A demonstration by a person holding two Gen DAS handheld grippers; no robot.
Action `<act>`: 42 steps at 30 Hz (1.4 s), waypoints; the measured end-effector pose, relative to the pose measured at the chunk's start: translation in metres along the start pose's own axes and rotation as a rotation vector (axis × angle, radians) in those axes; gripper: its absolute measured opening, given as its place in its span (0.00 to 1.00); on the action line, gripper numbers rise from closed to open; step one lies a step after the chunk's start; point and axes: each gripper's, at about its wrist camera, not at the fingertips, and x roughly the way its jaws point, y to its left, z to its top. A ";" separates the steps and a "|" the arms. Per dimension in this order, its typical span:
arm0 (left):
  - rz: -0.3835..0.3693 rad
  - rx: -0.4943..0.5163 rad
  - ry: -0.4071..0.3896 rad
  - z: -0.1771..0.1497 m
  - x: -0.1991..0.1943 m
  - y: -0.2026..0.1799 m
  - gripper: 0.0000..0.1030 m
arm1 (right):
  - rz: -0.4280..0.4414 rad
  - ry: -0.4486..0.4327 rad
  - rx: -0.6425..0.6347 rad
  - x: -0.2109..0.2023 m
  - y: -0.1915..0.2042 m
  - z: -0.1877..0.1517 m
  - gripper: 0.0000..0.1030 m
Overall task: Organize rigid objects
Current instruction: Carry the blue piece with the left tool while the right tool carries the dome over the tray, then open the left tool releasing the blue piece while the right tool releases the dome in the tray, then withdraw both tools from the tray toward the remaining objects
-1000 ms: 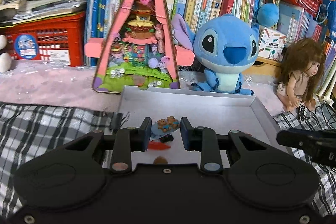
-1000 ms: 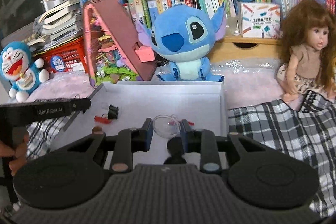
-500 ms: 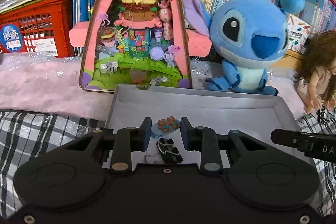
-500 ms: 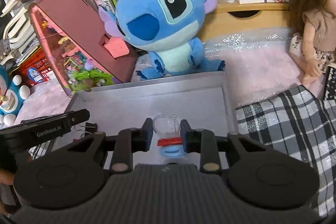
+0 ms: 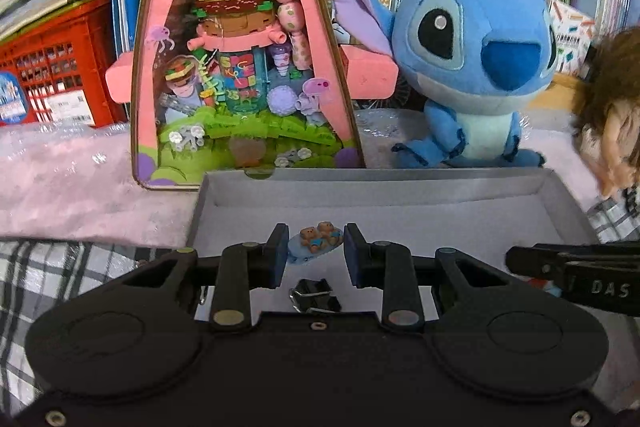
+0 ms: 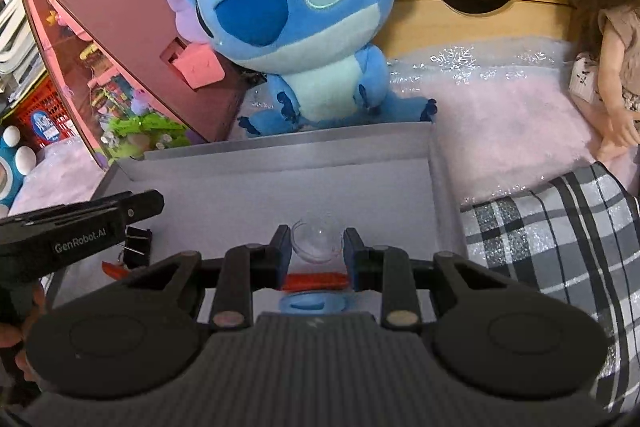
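Note:
A shallow grey tray [image 5: 400, 199] lies in front of me on the bed. My left gripper [image 5: 316, 231] is shut on a small blue oval clip with two bears [image 5: 311, 246], held just above the tray floor. Under it lies a black binder clip [image 5: 316, 297]. My right gripper [image 6: 315, 233] is shut on a clear round dome [image 6: 316, 247] over the tray [image 6: 280, 183]. Below it lie a red piece [image 6: 316, 281] and a blue oval piece [image 6: 312, 303]. The left gripper's body [image 6: 80, 231] shows at the left, beside the binder clip [image 6: 138, 247].
Behind the tray stand a pink triangular toy house [image 5: 240, 67] and a blue plush [image 5: 472, 67]. A doll [image 6: 608, 47] sits at the right. Checked blanket [image 6: 560, 235] flanks the tray. Books and a red crate [image 5: 60, 67] line the back.
Both grippers have come forward and down over the tray, each still holding its piece. The toy house and the plush now loom larger, and the binder clip has come into view under the left gripper.

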 end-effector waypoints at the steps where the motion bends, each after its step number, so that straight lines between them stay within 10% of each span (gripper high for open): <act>1: 0.016 0.019 0.002 -0.001 0.001 -0.002 0.27 | -0.004 0.001 -0.005 0.000 0.001 0.000 0.32; 17: 0.044 0.056 -0.009 -0.004 0.002 -0.008 0.39 | -0.009 0.001 -0.037 0.002 0.003 0.001 0.36; 31: 0.028 0.019 -0.050 -0.016 -0.044 -0.006 0.73 | 0.025 -0.088 -0.030 -0.036 0.006 -0.006 0.67; 42: -0.008 0.045 -0.130 -0.040 -0.113 -0.002 0.78 | 0.026 -0.156 -0.151 -0.085 0.026 -0.035 0.82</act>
